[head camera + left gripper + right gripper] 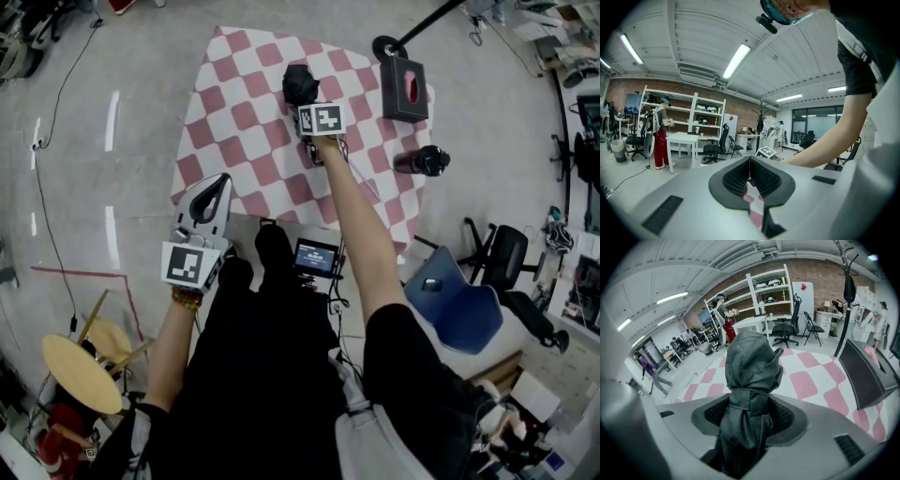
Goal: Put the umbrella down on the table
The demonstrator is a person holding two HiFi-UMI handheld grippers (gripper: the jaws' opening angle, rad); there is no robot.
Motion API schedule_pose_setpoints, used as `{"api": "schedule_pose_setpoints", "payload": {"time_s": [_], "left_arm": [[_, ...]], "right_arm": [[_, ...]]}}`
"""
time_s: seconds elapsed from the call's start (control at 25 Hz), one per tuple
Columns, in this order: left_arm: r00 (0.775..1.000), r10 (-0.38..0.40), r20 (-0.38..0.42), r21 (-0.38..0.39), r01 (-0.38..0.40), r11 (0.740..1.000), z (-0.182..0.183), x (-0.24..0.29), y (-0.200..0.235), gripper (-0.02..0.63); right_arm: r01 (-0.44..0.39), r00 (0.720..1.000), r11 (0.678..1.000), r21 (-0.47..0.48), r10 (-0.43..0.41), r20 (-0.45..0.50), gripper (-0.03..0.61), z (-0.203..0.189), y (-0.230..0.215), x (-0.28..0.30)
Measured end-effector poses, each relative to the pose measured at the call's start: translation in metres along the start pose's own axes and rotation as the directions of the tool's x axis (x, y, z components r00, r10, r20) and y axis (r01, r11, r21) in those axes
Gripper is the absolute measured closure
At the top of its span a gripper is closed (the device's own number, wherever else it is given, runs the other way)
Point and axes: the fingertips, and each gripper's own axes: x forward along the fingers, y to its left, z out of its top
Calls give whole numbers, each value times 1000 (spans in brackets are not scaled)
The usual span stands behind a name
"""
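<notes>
The folded black umbrella [752, 376] is clamped between the jaws of the right gripper [750, 414], which close on it right at its wrap strap; the bunched fabric end sticks out past the jaws. From the head view the umbrella [300, 84] sits above the far middle of the table [239, 131], out beyond the right gripper [305, 103]; whether it touches the pink-and-white checked cloth cannot be told.

The left gripper [750, 161] has its jaws drawn together at the tips with nothing between them (only a sliver of checked cloth shows through the gap below). In the head view the left gripper [217, 185] hangs at the table's near left edge, well apart from the umbrella.

On the table's right side stand a black box [405, 89] and, nearer, a dark bottle [422, 161] on its side. A blue chair [455, 305] stands off the right corner, on grey floor.
</notes>
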Motion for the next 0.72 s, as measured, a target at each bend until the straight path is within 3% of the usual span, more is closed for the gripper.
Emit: {"api": "schedule_pose_setpoints", "payload": {"time_s": [0.16,0.72], "left_arm": [[997,11,78,-20,-10,1000,5,5,2,598],[997,66,26,-24,-65,998,-4,5,11,599]], "right_arm": [[3,999,1000,-14,-4,-50,353,-10,-5,13],[-11,990,998,-57,3,-141,351,-34,-6,42]]}}
